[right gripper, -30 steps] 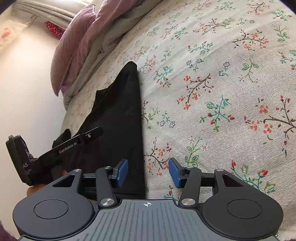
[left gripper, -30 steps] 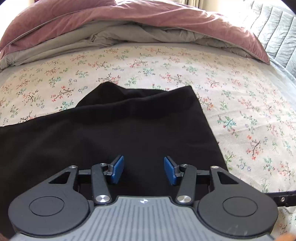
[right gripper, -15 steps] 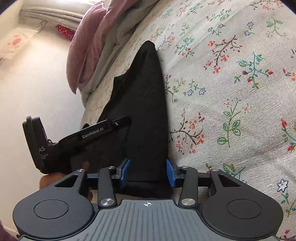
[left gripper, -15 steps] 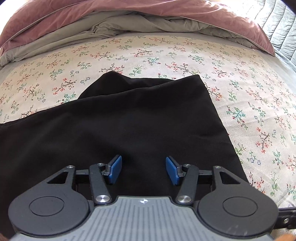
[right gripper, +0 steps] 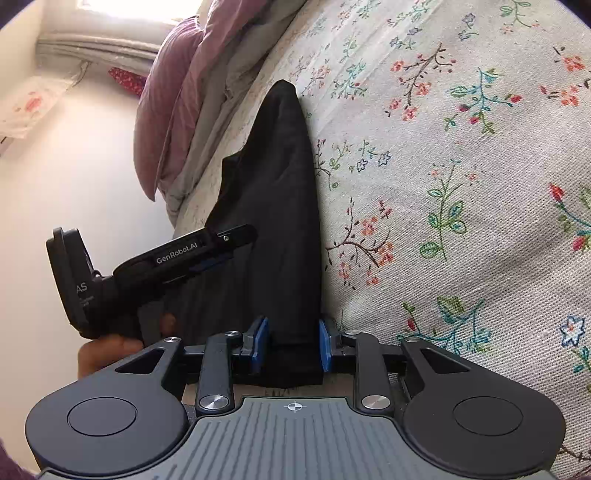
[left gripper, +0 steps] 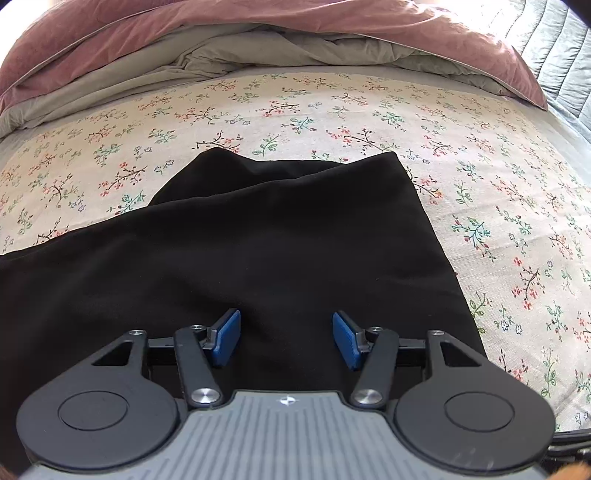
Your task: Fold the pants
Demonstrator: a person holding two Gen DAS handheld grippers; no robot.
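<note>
1 black pants (left gripper: 280,251), 2 hand-held grippers: left (left gripper: 286,339) open, right (right gripper: 291,345) astride pants edge.

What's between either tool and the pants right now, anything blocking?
Nothing visible. The right tool already has its blue pads around the near edge of the black fabric pants. The open left tool hovers directly over them on the floral bedsheet, with no object between.

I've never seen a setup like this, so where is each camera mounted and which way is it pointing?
Left wrist: on the left gripper, looking across black pants toward the duvet; open fingers show.
Right wrist: on the right gripper, looking along the pants' edge; its fingers, a hand.
Shared: pants, floral sheet, duvet.
</note>
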